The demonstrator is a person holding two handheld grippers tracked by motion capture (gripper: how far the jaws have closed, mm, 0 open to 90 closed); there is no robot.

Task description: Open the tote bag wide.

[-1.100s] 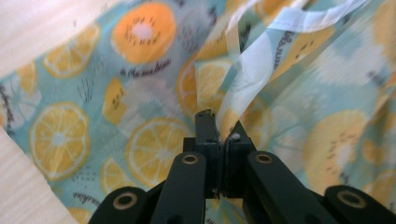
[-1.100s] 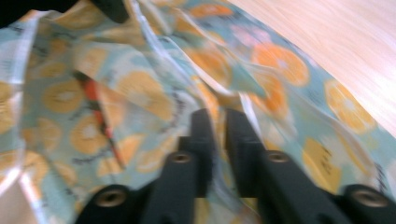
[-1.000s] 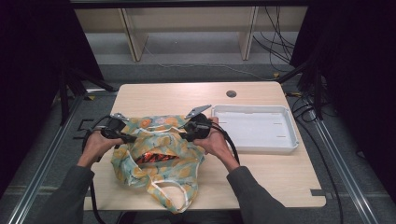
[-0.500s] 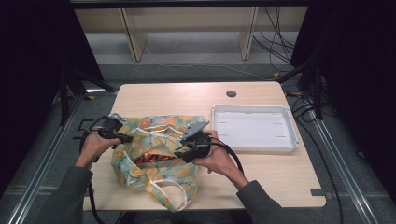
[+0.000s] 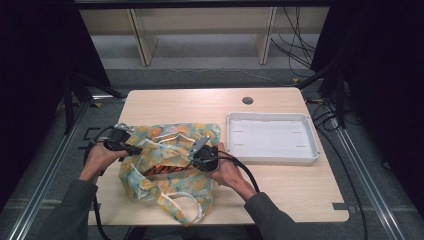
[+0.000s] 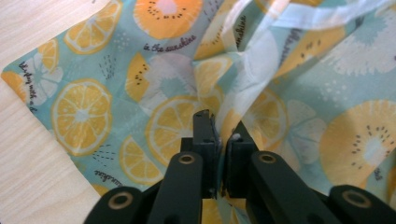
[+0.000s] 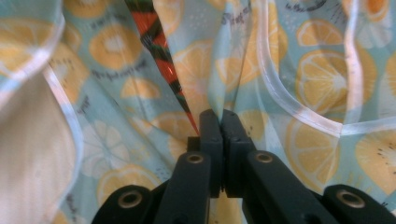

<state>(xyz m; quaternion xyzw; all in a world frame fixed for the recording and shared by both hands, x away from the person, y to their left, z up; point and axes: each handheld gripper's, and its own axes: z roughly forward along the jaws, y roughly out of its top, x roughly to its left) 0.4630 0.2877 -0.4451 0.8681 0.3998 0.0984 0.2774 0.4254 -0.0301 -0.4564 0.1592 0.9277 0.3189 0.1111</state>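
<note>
A fabric bag (image 5: 172, 187) printed with orange citrus slices lies crumpled on the near left of the wooden table (image 5: 200, 102). An orange-red packet (image 5: 162, 170) shows in its mouth, and again in the right gripper view as a striped packet (image 7: 152, 32). My left gripper (image 5: 134, 149) pinches a fold of the bag (image 6: 116, 93) at its left edge; the jaws (image 6: 222, 135) have just eased slightly but still grip cloth. My right gripper (image 5: 192, 161) has just been closing and is shut (image 7: 219, 121) on the bag's cloth (image 7: 299, 79) at the mouth's right side.
A shallow white tray (image 5: 316, 145) stands on the right half of the table, beside the bag. A round cable hole (image 5: 247, 100) sits near the far edge. The bag's white handles (image 5: 187, 207) hang toward the near edge.
My right gripper let go of the bag's far right rim, moved nearer and slightly left, and shut on the cloth at the mouth. The left hand kept still.
</note>
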